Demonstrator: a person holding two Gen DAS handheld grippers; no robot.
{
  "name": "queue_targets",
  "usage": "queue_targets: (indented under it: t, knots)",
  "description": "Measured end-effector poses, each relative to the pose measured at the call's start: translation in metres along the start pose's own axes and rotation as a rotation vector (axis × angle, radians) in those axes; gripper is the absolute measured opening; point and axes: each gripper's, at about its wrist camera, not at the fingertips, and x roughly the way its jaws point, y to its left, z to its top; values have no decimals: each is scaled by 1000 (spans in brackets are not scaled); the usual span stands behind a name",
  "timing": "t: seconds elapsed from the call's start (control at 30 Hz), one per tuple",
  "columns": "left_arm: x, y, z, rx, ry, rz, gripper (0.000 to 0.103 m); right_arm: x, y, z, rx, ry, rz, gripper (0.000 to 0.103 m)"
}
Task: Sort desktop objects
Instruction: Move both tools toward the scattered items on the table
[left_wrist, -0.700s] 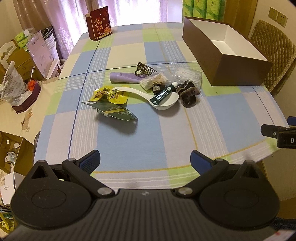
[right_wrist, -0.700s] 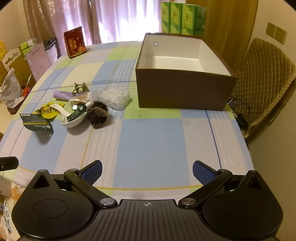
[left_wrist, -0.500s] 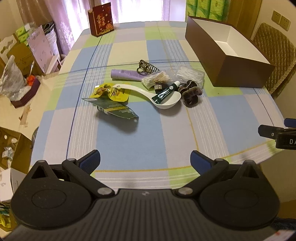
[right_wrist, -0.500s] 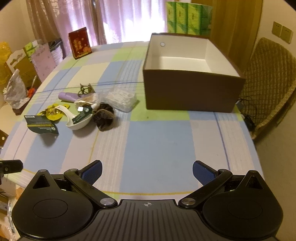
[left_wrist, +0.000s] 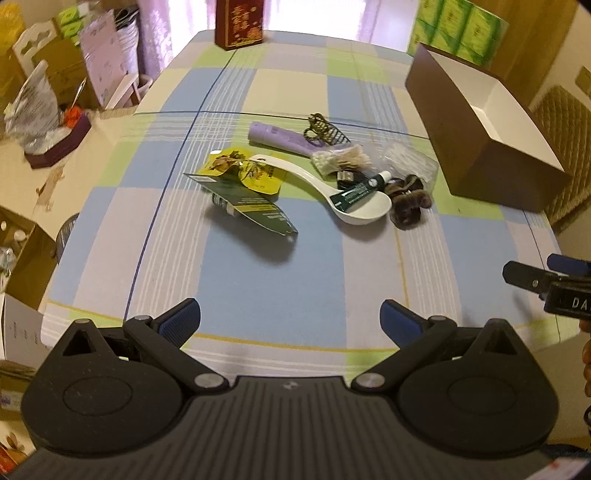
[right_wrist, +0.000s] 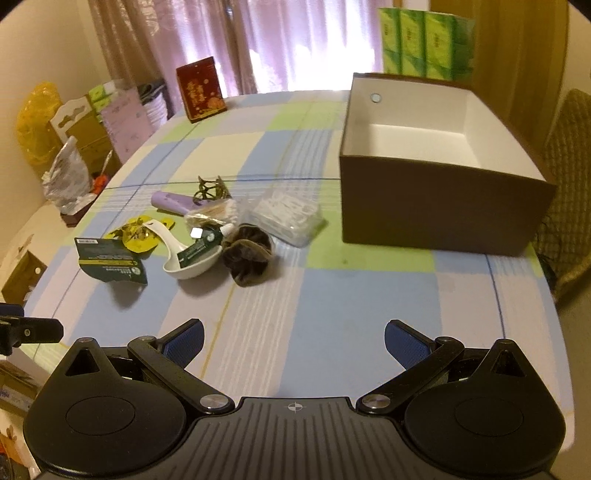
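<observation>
A heap of small things lies mid-table: a white spoon (left_wrist: 354, 206) with a dark green tube (left_wrist: 360, 190) in its bowl, a lilac tube (left_wrist: 280, 138), a brown hair clip (left_wrist: 327, 129), cotton swabs (left_wrist: 341, 160), a brown scrunchie (right_wrist: 247, 254), a clear packet (right_wrist: 288, 214), yellow packets (left_wrist: 243, 171) and a dark green card (left_wrist: 255, 206). An empty brown box (right_wrist: 439, 206) stands at the right. My left gripper (left_wrist: 290, 319) hangs open over the near table edge, nothing between its fingers. My right gripper (right_wrist: 293, 341) is likewise open, short of the heap.
The checked tablecloth (right_wrist: 332, 302) covers the table. A red box (right_wrist: 201, 94) stands at the far end, green packs (right_wrist: 424, 46) behind the brown box. A quilted chair (right_wrist: 569, 206) is at the right. Boxes and bags (left_wrist: 44, 110) crowd the left side.
Both grippers have moved forward and a little lower toward the table, so the heap and box look larger. Both stay open. Nothing on the table has shifted.
</observation>
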Motion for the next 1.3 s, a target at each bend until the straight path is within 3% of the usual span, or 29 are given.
queue_targets:
  t: [0.37,0.57,0.8,0.97,1.13,1.23,1.3]
  knots:
    - [16,14,22,-87,-56,-15,100,33,-17,20,-9,46,28,101]
    - [38,28,36,-154,-64,-13,95,58,-30,31,-8,91,21,101]
    - [68,58,54,-308,-56,-60,83,78,-35,43,-26,120,29,101]
    - [94,75,63,-433,-16,-129,67,88,-35,49,-40,127,40,101]
    - [115,84,60,-516,34,-183,19,94,-33,52,-54,123,73,101]
    - [116,89,57,-538,28,-214,4,97,-27,55,-78,114,103,101]
    - [110,88,58,-507,12,-210,2,99,-22,56,-101,102,122,101]
